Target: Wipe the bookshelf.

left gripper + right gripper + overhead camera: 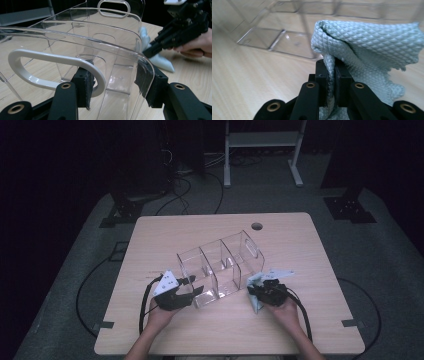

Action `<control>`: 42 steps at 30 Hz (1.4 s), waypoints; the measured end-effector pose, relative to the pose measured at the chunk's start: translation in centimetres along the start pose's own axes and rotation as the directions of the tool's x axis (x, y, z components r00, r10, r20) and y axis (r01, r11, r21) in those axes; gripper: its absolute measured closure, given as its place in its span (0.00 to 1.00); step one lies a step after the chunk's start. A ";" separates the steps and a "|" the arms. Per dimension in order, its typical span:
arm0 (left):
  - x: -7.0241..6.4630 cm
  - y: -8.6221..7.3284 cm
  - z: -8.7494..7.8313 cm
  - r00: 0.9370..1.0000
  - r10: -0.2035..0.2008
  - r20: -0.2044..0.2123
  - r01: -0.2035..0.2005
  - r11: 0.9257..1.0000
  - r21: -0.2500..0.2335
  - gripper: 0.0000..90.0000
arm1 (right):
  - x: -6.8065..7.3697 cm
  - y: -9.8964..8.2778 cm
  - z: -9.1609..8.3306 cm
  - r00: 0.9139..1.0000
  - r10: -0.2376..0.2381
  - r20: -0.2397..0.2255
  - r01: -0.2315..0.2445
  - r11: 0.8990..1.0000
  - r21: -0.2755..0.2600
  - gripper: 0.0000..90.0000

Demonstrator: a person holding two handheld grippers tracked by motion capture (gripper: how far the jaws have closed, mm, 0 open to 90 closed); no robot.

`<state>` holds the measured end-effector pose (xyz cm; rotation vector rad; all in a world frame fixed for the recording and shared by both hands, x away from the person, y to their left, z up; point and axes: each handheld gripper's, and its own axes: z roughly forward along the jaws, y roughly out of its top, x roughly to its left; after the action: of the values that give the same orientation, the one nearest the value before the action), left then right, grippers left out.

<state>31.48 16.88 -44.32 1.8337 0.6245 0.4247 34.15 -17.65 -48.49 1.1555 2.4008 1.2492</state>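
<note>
The left tongs are clamped on the near end wall of the clear organiser, at the white-rimmed handle cutout; one pad sits inside the wall, the other outside. The organiser, a three-compartment clear bin, is held on the worktop near its middle, seemingly tipped up on one side. A slip is judged likely here: the wall is smooth, thin plastic, and any sideways push from wiping could twist it out from between the pads or let the bin drop flat.

To the right, a pale blue cloth is pinched tight in the narrow right tongs, just beside the organiser's long side wall. Only a small fold is gripped, so the cloth could be dragged loose if it is rubbed hard. The loose hanging end could also be snagged on a divider edge. Too much pressure could shove the whole bin across the worktop.
</note>
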 end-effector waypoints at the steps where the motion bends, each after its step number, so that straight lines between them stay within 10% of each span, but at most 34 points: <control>1: -0.1 0.0 0.0 1.000 0.001 0.001 -0.001 1.000 0.001 0.53 | 0.2 0.0 0.3 1.000 -0.006 -0.005 0.006 1.000 0.004 0.92; 11: -0.5 0.1 0.3 1.000 0.004 -0.001 -0.004 1.000 0.007 0.53 | 1.6 1.7 -0.2 0.999 -0.031 -0.016 0.030 0.997 -0.068 0.92; 18: -0.5 0.1 0.3 1.000 0.003 0.002 -0.003 1.000 0.009 0.53 | 1.0 0.2 1.7 1.000 -0.008 -0.011 0.009 1.000 0.014 0.92; 24: -0.6 0.1 0.4 1.000 0.002 0.001 -0.002 1.000 0.006 0.53 | 1.5 1.6 0.2 0.999 -0.035 0.008 0.036 0.998 -0.051 0.92; 32: -0.6 0.1 0.4 1.000 0.003 0.002 -0.003 1.000 0.007 0.53 | 1.2 0.5 1.6 1.000 -0.012 0.003 0.012 1.000 0.005 0.92; 38: -0.6 0.1 0.4 1.000 0.003 0.003 -0.003 1.000 0.004 0.53 | 1.6 2.0 -0.3 0.999 -0.033 0.005 0.033 0.996 -0.082 0.92; 42: -0.6 0.1 0.4 1.000 0.002 0.003 -0.002 1.000 0.005 0.53 | 1.4 0.9 1.2 1.000 -0.026 0.006 0.026 0.999 -0.019 0.92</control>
<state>31.24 16.15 -44.37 1.8398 0.6225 0.4217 34.28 -15.63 -48.36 1.1181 2.3867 1.2558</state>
